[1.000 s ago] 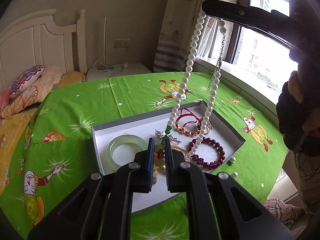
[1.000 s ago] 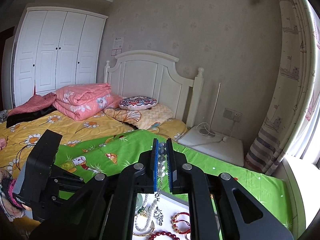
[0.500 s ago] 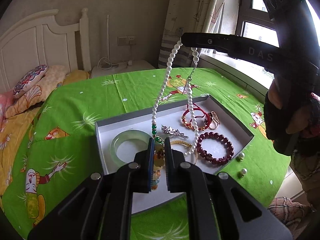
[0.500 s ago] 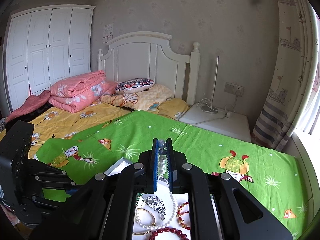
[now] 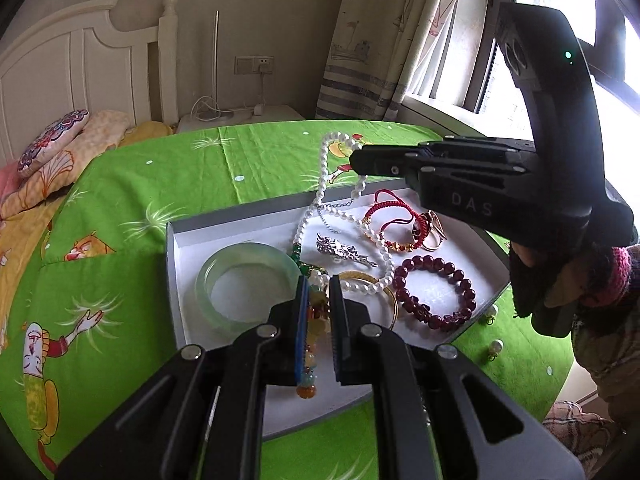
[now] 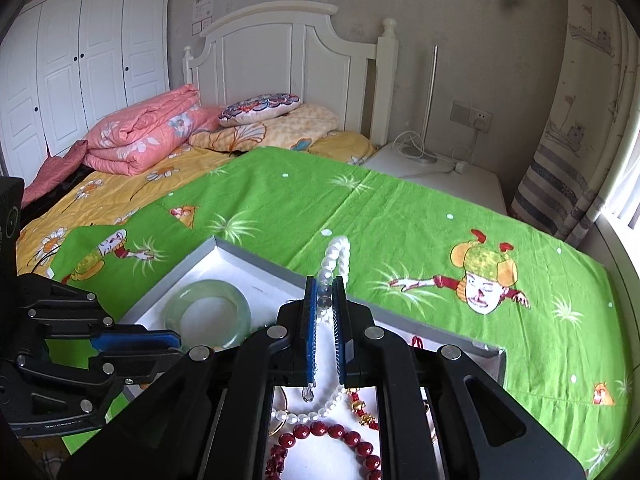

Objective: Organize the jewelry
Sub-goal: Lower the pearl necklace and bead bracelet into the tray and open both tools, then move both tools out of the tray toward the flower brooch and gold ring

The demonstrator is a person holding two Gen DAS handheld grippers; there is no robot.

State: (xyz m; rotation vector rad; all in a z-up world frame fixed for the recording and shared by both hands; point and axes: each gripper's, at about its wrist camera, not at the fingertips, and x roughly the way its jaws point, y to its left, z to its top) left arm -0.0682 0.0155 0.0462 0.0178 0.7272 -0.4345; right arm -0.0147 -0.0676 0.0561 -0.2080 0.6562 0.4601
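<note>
The pearl necklace is strung between both grippers, right over the grey-rimmed tray. Up top, the right gripper has its jaws pinched tight on the white beads, a small loop of pearls poking out past the tips above the tray's far rim. From there one strand drops into the tray and curls across its white floor, and the other strand runs down to the left gripper, which is closed nearly all the way on the necklace's coloured end, amber and orange beads dangling out under its jaws at the tray's near side.

Inside the tray, a pale green jade bangle lies at the left end, touching nothing but the floor as far as I can see. A silver brooch sits mid-tray, just beside the fallen pearls. A gold bangle lies under the pearl curl near the left gripper. The dark red bead bracelet rests toward the tray's right end, and the red cord bracelet with a gold ring lies along the far right.

Just outside the tray's right corner, two loose pearl earrings sit on the green cartoon-print cloth.
</note>
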